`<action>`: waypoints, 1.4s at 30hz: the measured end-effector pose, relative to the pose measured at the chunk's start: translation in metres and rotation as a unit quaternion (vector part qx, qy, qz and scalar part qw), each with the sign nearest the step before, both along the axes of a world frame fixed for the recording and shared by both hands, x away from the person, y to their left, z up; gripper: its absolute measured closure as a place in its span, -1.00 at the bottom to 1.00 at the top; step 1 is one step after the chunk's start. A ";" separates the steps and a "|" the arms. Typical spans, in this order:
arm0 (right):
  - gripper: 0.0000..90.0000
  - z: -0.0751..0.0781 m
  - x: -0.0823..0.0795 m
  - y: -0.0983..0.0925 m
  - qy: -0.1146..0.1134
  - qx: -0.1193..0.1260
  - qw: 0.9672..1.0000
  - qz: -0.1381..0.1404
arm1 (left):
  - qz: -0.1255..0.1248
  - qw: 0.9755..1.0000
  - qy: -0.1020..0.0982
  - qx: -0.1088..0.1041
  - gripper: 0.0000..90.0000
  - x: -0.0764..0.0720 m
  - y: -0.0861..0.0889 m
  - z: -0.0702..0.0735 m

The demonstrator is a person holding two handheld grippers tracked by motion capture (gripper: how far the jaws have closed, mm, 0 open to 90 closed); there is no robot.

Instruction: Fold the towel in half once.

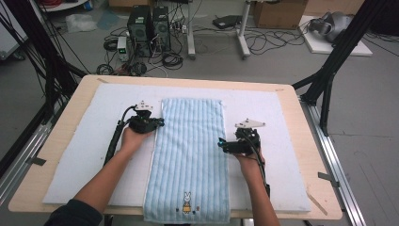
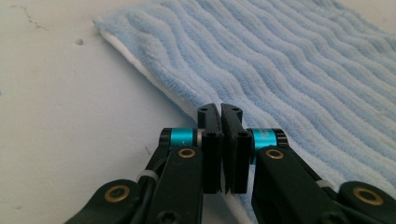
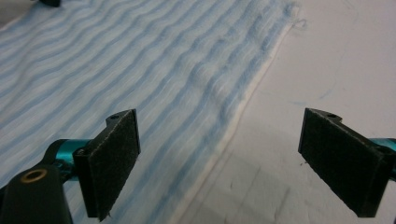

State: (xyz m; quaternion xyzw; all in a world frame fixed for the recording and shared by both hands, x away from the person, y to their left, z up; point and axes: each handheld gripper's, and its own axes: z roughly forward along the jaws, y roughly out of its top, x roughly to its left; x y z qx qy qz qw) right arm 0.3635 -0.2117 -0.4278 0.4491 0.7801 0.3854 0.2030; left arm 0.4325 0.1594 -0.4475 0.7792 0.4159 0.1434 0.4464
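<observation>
Meanwhile, on a white mat (image 1: 75,141), the left gripper (image 1: 157,123) is clenched on the left edge of a blue striped towel (image 1: 190,141) lying lengthwise mid-mat; the right gripper (image 1: 222,143), jaws spread wide, straddles the towel's right edge.

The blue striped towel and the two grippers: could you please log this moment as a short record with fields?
towel: blue striped towel, laid flat lengthwise on the white mat, rabbit motif at near end
left gripper: shut on the towel's left edge
right gripper: open, jaws straddling the towel's right edge, not gripping
table: wooden, under the mat
</observation>
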 end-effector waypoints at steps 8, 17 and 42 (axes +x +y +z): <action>-0.74 -0.011 0.056 0.025 0.056 -0.033 0.998 -0.008 | 0.002 1.000 0.006 -0.018 0.92 0.001 0.002 0.000; -0.11 -0.013 0.073 0.033 0.068 -0.051 0.996 -0.033 | 0.006 1.000 0.003 -0.022 0.92 0.002 0.005 0.000; 0.83 -0.003 0.057 0.024 0.030 0.033 0.999 0.014 | -0.009 0.997 -0.032 -0.066 0.93 -0.008 0.015 0.023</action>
